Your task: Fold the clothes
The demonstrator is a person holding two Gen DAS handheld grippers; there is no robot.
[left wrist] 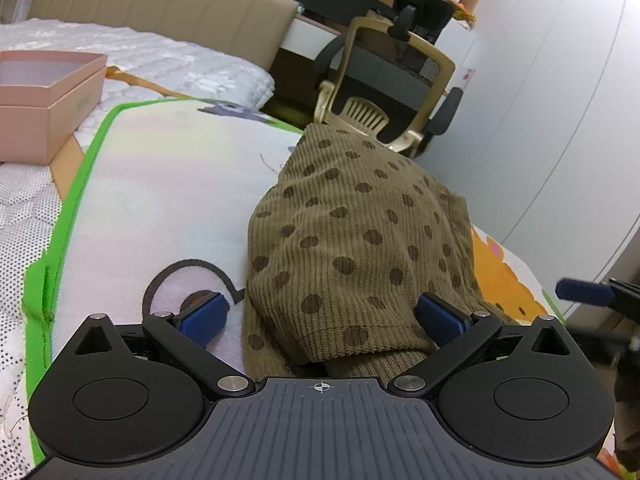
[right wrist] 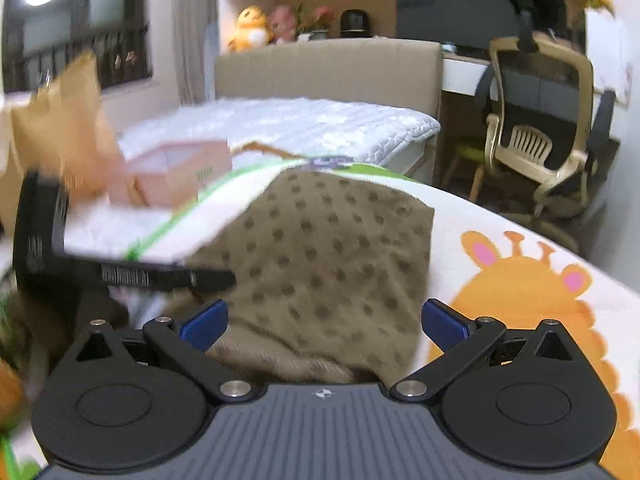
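An olive-brown corduroy garment [left wrist: 352, 236] with dark dots lies folded on a cartoon play mat [left wrist: 160, 200] on the bed. My left gripper [left wrist: 320, 318] is open, low over the garment's near hem, with its blue pads [left wrist: 202, 318] on either side of the cloth. At the right edge of this view, a blue pad of the right gripper [left wrist: 584, 292] shows. The right wrist view is blurred. There the garment [right wrist: 320, 248] spreads ahead, and my right gripper [right wrist: 324, 322] is open over its near edge. The black body of the left gripper [right wrist: 120, 274] reaches in from the left.
An open pink box [left wrist: 48, 100] [right wrist: 180, 172] sits on the bed beyond the mat's green border. A white quilted blanket [left wrist: 180, 64] and a tan headboard [right wrist: 328, 68] lie behind it. An office chair [left wrist: 384, 92] [right wrist: 540, 140] stands off the bed's far side by a desk.
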